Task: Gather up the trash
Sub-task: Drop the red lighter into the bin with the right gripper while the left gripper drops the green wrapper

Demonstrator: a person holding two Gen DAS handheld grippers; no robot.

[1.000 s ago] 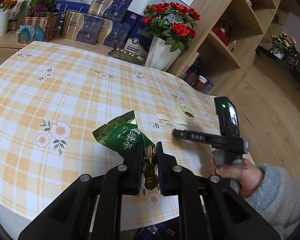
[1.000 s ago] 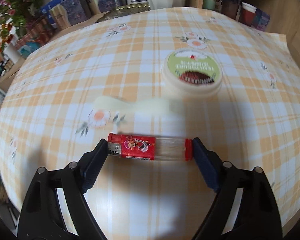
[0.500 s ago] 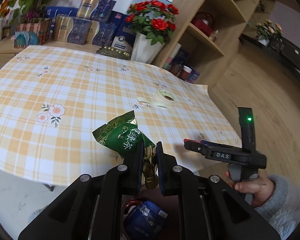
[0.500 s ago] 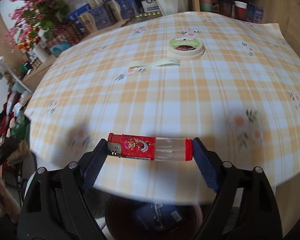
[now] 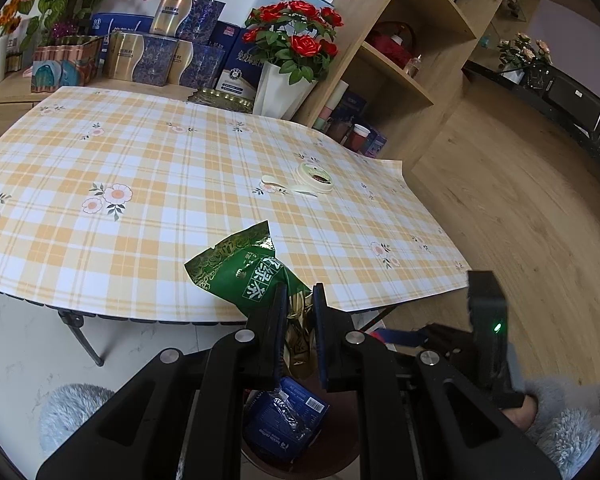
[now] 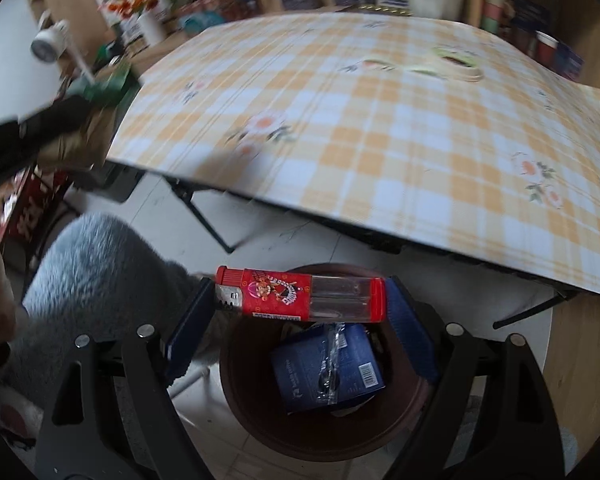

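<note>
My left gripper (image 5: 298, 304) is shut on a green tea packet (image 5: 244, 270), held off the near edge of the checked table (image 5: 148, 184). Below it lies a blue box (image 5: 286, 420) inside a brown bin (image 5: 324, 452). In the right wrist view my right gripper (image 6: 300, 300) is shut on a red lighter (image 6: 300, 294), clamped end to end between the blue pads. It hangs over the brown bin (image 6: 252, 396), which holds the blue box (image 6: 328, 368). A round lid (image 5: 316, 172) and a white plastic fork (image 5: 286, 186) lie on the table's far right.
A vase of red roses (image 5: 288, 68), gift boxes (image 5: 168, 52) and a wooden shelf unit (image 5: 400, 60) stand behind the table. The table's folding legs (image 6: 204, 216) are near the bin. A person's fuzzy grey sleeve (image 6: 96, 280) is to the left of the bin.
Both grippers have drawn back from over the table past its near edge, each keeping its hold. The bin with the blue box has come into view beneath them.
</note>
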